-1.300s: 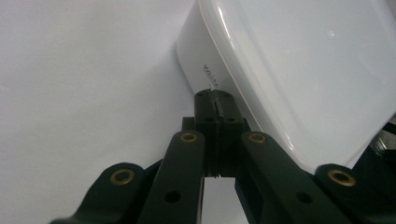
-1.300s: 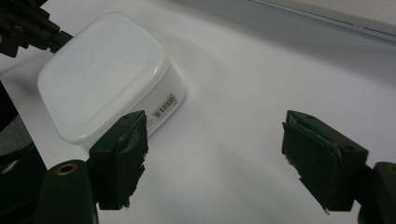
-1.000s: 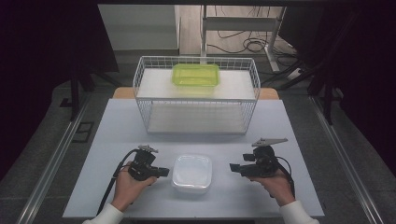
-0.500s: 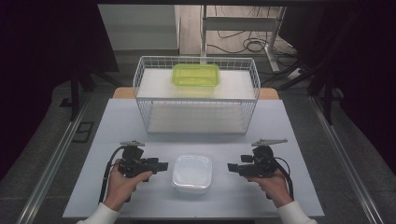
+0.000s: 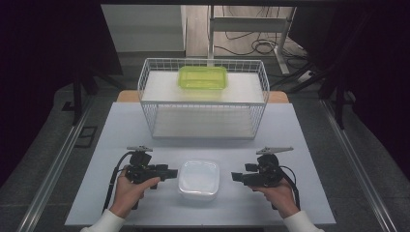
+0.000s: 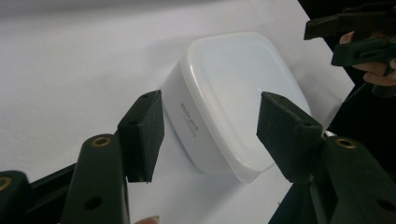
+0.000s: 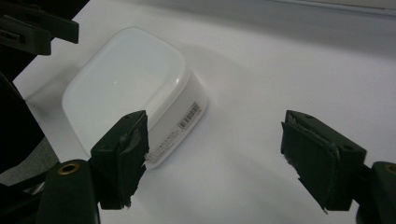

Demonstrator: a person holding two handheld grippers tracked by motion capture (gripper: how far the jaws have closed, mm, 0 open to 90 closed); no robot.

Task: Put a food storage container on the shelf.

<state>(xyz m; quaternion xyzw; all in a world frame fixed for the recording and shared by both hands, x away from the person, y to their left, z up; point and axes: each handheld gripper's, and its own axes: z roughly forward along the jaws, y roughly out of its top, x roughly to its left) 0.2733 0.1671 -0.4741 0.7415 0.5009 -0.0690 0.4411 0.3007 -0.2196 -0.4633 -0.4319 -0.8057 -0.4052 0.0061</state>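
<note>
From above, a white lidded box (image 5: pixel 198 179) sits near the front edge of the pale table (image 5: pixel 121 125), between the person's two hands. The left gripper (image 5: pixel 170 173) points in at the box's left side, its tip just beside it. The right gripper (image 5: pixel 236 177) points in from the other side, a little farther off. Behind them stands a white wire basket (image 5: pixel 203 99), and a green container (image 5: pixel 202 77) lies in it towards the back.

Looking along the left gripper (image 6: pixel 210 126), its jaws are spread wide, with the near corner of the white box (image 6: pixel 233 88) lying between and just beyond the pads (image 6: pixel 140 133); nothing is pinched. The other gripper (image 6: pixel 359 35) and a bit of hand show at the top right.

Looking along the right gripper (image 7: pixel 215 149), the jaws are likewise spread wide over bare table. The white box (image 7: pixel 128 84) lies ahead and to the left, a barcode label (image 7: pixel 189 115) on its near side wall, apart from both pads.
</note>
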